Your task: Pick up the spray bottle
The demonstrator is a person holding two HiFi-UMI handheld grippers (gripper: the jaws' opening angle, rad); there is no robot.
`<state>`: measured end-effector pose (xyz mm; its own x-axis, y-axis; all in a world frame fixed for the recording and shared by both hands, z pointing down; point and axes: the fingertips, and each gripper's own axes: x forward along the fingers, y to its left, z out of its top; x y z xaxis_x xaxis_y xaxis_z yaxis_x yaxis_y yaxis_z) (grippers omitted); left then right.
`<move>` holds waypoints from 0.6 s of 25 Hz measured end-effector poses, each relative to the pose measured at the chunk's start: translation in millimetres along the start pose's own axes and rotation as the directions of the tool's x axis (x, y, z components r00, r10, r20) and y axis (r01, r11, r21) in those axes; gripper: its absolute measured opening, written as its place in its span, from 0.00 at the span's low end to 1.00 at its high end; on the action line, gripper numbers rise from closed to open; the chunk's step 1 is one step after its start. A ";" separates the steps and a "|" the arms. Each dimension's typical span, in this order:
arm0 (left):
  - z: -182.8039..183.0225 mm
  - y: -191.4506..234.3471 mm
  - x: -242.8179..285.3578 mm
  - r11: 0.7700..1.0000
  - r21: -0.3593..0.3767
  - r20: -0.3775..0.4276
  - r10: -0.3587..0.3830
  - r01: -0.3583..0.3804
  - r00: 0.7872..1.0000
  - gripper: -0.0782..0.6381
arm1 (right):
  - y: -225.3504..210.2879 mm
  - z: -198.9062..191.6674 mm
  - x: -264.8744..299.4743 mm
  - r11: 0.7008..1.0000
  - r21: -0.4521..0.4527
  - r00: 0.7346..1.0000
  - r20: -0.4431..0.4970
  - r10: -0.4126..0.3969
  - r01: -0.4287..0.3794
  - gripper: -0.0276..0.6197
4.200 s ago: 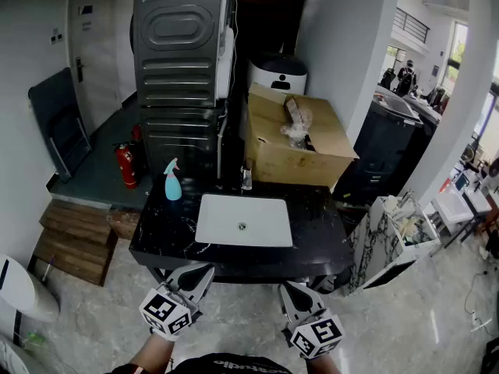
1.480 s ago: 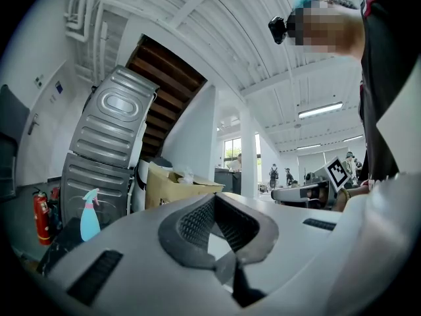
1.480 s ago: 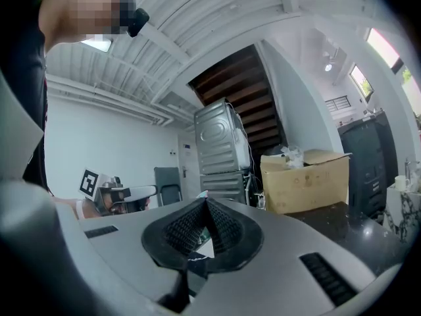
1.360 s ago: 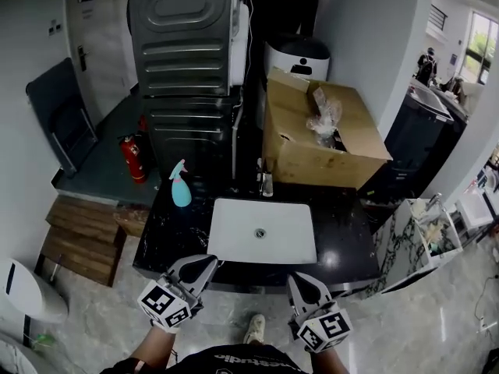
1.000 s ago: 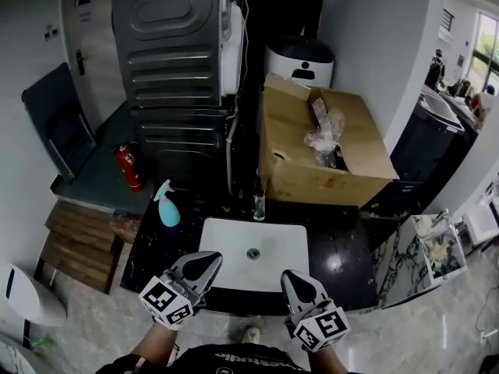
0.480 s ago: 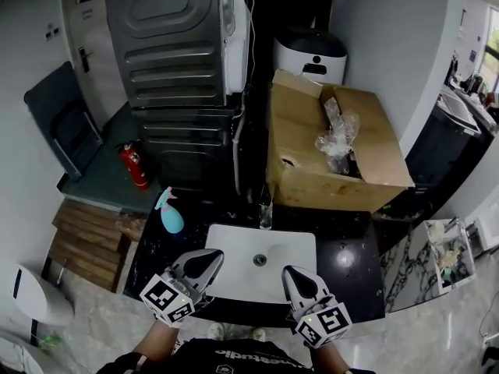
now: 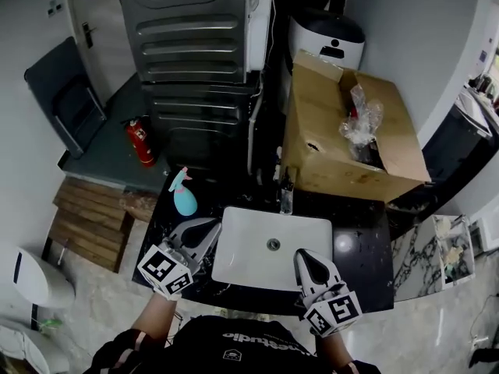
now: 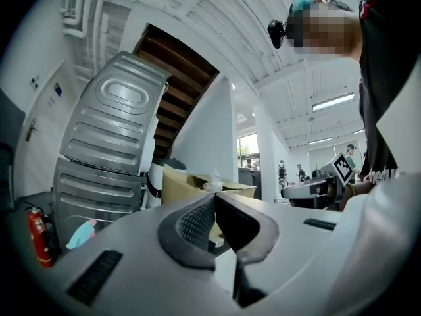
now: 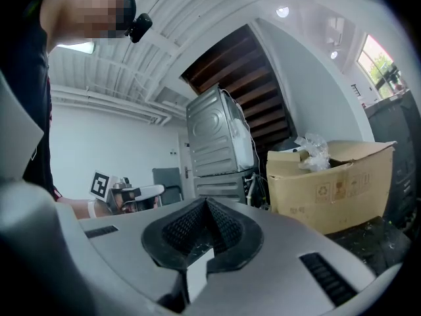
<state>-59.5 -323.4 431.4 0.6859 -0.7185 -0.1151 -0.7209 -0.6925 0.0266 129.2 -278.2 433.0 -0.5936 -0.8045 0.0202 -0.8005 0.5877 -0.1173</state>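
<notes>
A light blue spray bottle with a pink trigger stands upright on the black marble counter, at its far left corner beside the white sink. In the left gripper view the spray bottle shows small at the lower left. My left gripper is shut and empty, its tips over the sink's left edge, just right of and nearer than the bottle. My right gripper is shut and empty over the sink's near right part. In their own views the left gripper and right gripper have jaws pressed together.
A faucet stands behind the sink. An open cardboard box with crumpled plastic fills the counter's back right. Grey stacked machines rise behind. A red fire extinguisher and wooden steps lie to the left.
Both grippers have come forward from short of the counter to over the sink. The left one has drawn closer to the spray bottle. Both stay shut.
</notes>
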 end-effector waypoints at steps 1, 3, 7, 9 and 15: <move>-1.5 11.0 -4.8 1.000 -0.002 -0.001 0.010 -0.010 1.000 0.13 | 3.2 -1.5 3.2 1.000 -0.001 1.000 -0.006 -0.003 0.003 0.10; -4.6 32.4 -16.4 1.000 -0.005 -0.003 0.030 -0.030 1.000 0.13 | 10.7 -4.9 8.6 1.000 -0.003 1.000 -0.019 -0.010 0.010 0.10; -14.2 78.9 -37.8 0.997 0.009 -0.007 0.074 -0.074 0.997 0.17 | 25.6 -12.7 16.9 1.000 -0.003 0.999 -0.045 -0.029 0.029 0.10; -22.3 103.8 -42.5 0.997 0.012 -0.015 0.077 -0.077 0.997 0.26 | 32.4 -14.5 22.2 0.999 -0.007 0.998 -0.052 -0.041 0.041 0.10; -48.9 164.1 -41.8 0.996 0.035 -0.030 0.079 -0.078 0.996 0.41 | 44.7 -18.5 28.9 0.995 0.001 0.994 -0.056 -0.095 0.095 0.10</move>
<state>-201.6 -410.2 489.2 0.6296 -0.7725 -0.0826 -0.7751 -0.6319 0.0011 74.7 -273.7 446.7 -0.5188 -0.8505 0.0863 -0.8531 0.5086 -0.1162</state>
